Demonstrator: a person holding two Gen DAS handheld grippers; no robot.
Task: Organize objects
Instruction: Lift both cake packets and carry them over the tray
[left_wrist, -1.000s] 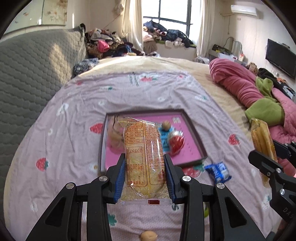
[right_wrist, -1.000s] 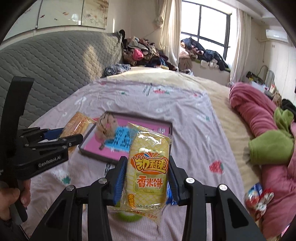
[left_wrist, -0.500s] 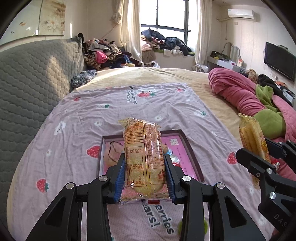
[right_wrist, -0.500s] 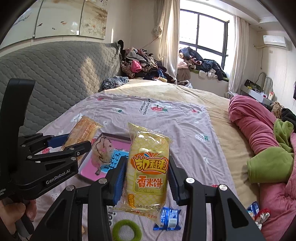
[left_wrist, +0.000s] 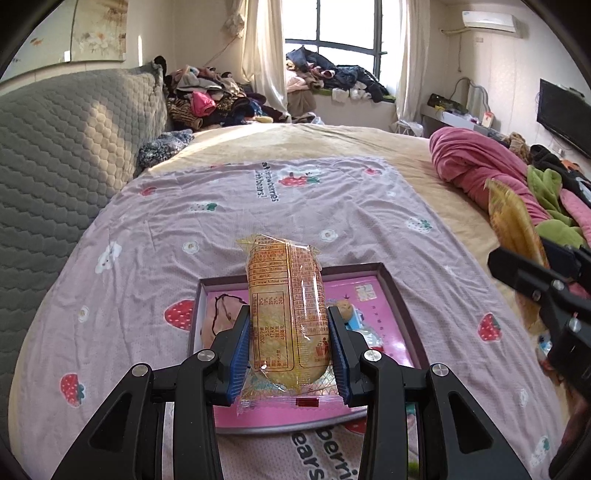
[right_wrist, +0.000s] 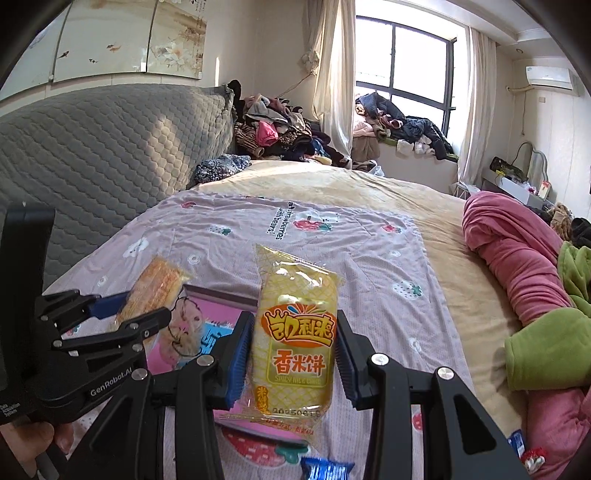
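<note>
My left gripper (left_wrist: 290, 343) is shut on a rice cracker pack (left_wrist: 286, 314), printed back side up, held above the pink tray (left_wrist: 400, 306) on the bed. My right gripper (right_wrist: 291, 354) is shut on a second yellow rice cracker pack (right_wrist: 295, 332) with an orange label. It hangs above the tray's right edge (right_wrist: 221, 297). The left gripper (right_wrist: 122, 321) and its pack (right_wrist: 155, 284) show at left in the right wrist view. The right gripper (left_wrist: 532, 273) and its pack (left_wrist: 513, 225) show at right in the left wrist view. The tray holds a small plush pouch (left_wrist: 221, 317) and small snacks (left_wrist: 345, 306).
The tray lies on a purple strawberry-print sheet (left_wrist: 314, 214). A grey quilted headboard (left_wrist: 66, 155) is at left. Pink and green bedding (right_wrist: 524, 266) is heaped at right. A blue wrapped snack (right_wrist: 325, 469) lies on the sheet near me. Clothes are piled by the window (left_wrist: 332, 77).
Both grippers have risen and tilted up with their packs held. The tray has slid lower and nearer in both views, and more of the room shows.
</note>
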